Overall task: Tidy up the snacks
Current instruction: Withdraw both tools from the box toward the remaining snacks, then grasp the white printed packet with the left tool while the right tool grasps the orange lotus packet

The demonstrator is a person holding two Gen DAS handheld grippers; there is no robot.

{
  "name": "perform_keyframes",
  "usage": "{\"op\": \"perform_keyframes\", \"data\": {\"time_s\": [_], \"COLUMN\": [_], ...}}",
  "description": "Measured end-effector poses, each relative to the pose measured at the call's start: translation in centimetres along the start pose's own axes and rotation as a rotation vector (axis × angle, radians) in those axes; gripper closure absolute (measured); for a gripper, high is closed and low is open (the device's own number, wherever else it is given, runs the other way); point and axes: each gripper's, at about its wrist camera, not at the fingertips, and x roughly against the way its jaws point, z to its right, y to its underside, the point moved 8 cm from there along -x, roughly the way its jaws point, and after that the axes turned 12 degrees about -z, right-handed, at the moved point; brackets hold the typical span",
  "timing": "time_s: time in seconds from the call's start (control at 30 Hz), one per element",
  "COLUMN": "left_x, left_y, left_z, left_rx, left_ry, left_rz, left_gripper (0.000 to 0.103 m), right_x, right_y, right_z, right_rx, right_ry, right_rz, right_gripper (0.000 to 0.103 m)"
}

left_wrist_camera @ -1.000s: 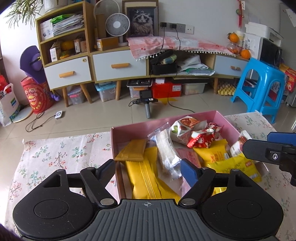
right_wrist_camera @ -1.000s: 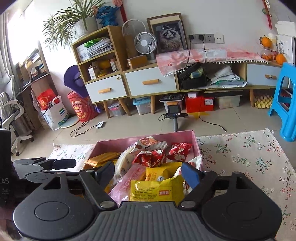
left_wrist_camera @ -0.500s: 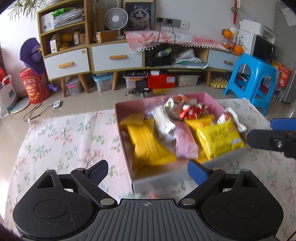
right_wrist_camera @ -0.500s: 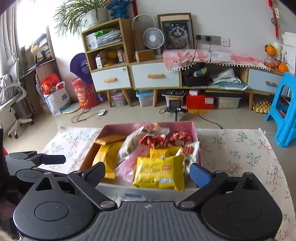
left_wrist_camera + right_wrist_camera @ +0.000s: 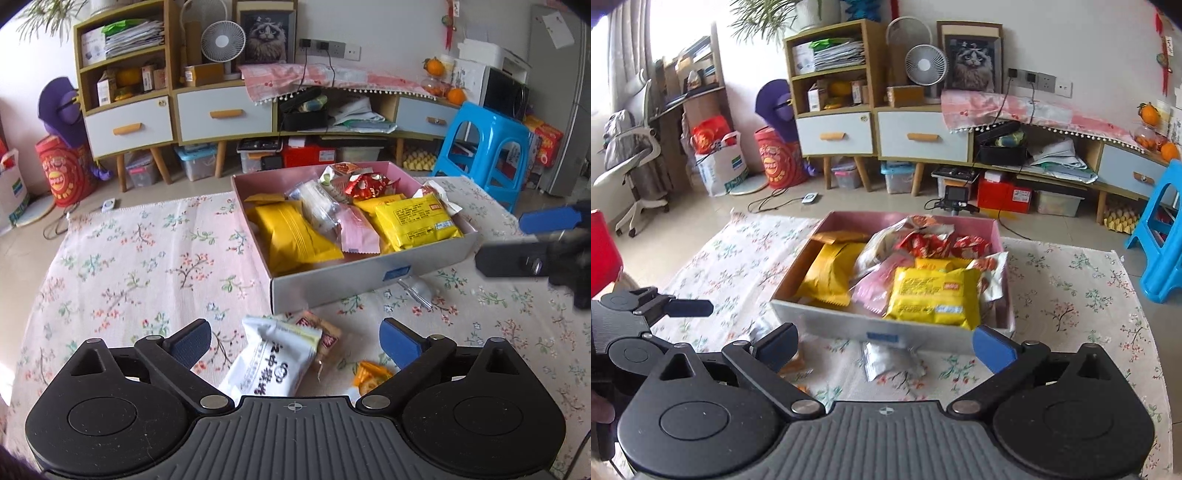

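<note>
Most snacks already fill the box [image 5: 369, 273], but a white packet [image 5: 273, 362] and a few others lie just before it, both grippers' fingers [image 5: 400, 341] spread empty.

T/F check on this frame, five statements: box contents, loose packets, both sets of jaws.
1. The pink box holds several snack packets. True.
2. A white packet lies on the floral cloth outside the box. True.
3. The left gripper is clamped on the white packet. False: jaws open, just been opening, packet lying between them untouched.
4. The right gripper holds a yellow packet. False: jaws open and empty; that packet lies in the box.
5. The box is empty. False.
</note>
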Motion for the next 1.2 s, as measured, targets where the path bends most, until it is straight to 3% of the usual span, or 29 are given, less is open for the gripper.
{"op": "perform_keyframes", "data": {"time_s": [0.1, 0.5, 0.83, 1.2], "left_x": [0.2, -0.8, -3.1, -4.2], "left_y": [0.7, 3.1, 4.5, 4.3], "left_z": [-0.3, -1.0, -2.1, -3.9], "left_rx": [0.012, -0.037, -0.071, -0.082], "left_ry": [0.035, 0.052, 0.04, 0.104], "left_rz": [0.001, -0.005, -0.045, -0.062], "left_gripper": [0.004, 0.003, 0.004, 0.006], "right_x": [-0.3, -1.8, -2.8, -6.3], "right_y": [1.0, 5.8, 7.4, 8.4], "right_z": [-1.0, -5.0, -7.5, -9.0], "right_rx": [0.035, 0.252, 0.326, 0.341], "right_ry": [0.002, 0.001, -0.044, -0.056], "right_rz": [-0.022, -0.125, -0.18, -0.274], "right_gripper": [0.009, 0.009, 0.009, 0.009]}}
